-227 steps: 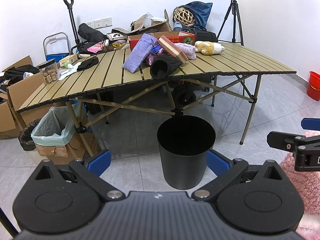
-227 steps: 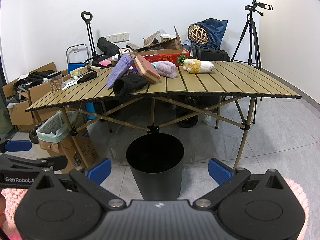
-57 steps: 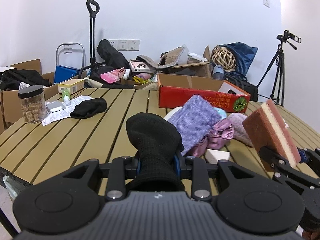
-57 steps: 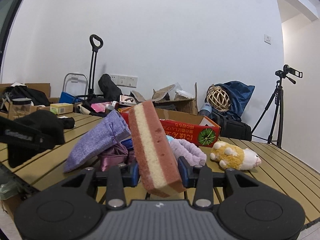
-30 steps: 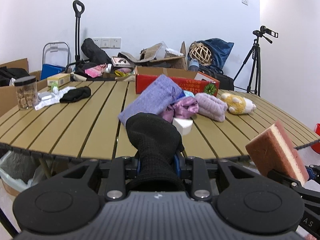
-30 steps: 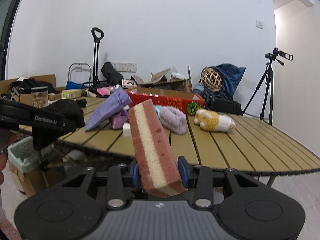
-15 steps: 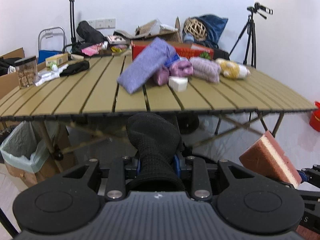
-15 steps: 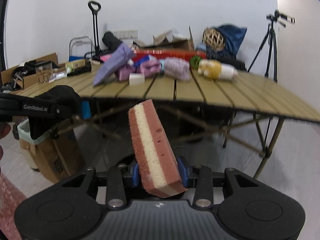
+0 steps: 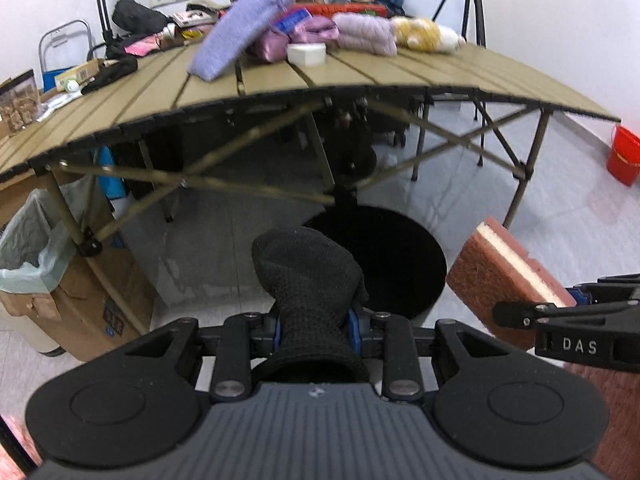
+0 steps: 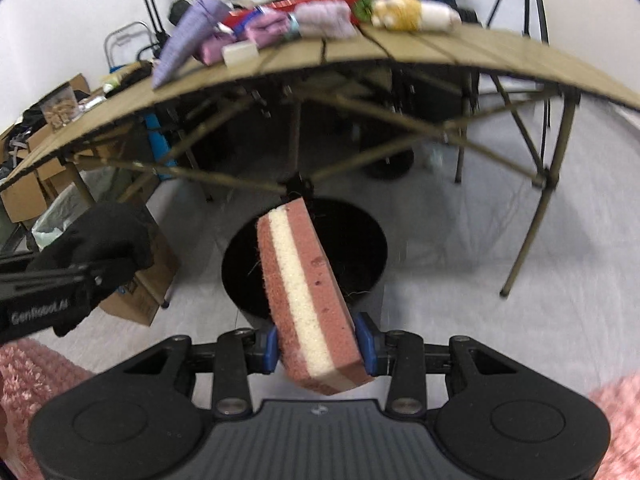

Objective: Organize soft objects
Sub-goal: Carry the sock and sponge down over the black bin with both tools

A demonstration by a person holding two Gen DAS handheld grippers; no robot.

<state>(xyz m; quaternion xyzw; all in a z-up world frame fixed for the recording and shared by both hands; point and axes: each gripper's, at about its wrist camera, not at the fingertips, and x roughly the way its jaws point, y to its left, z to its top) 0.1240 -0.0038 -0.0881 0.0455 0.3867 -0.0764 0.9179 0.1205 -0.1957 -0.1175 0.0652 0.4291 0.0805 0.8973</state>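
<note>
My left gripper (image 9: 316, 330) is shut on a black knit hat (image 9: 308, 280), held just short of the black bin (image 9: 400, 264) on the floor. My right gripper (image 10: 318, 346) is shut on a pink-and-cream layered sponge (image 10: 304, 288), tilted over the bin (image 10: 360, 236) mouth. From the left wrist view the sponge (image 9: 500, 276) hangs at the bin's right. The hat (image 10: 100, 240) shows at left in the right wrist view. A purple pouch (image 9: 240, 40), a lilac towel (image 9: 364, 34), a plush toy (image 9: 424, 34) and a white block (image 9: 306, 54) remain on the folding table (image 9: 360, 76).
The table's crossed legs (image 9: 248, 144) span right behind the bin. A cardboard box with a green bag (image 9: 36, 248) stands at left. A red bucket (image 9: 622, 158) is at far right, a tripod (image 9: 472, 0) behind the table. Pink fluffy fabric (image 10: 24, 384) fills the lower corners.
Both grippers have dropped from table height and tilted down toward the floor bin, still carrying the hat and the sponge. The bin mouth now lies directly ahead of both.
</note>
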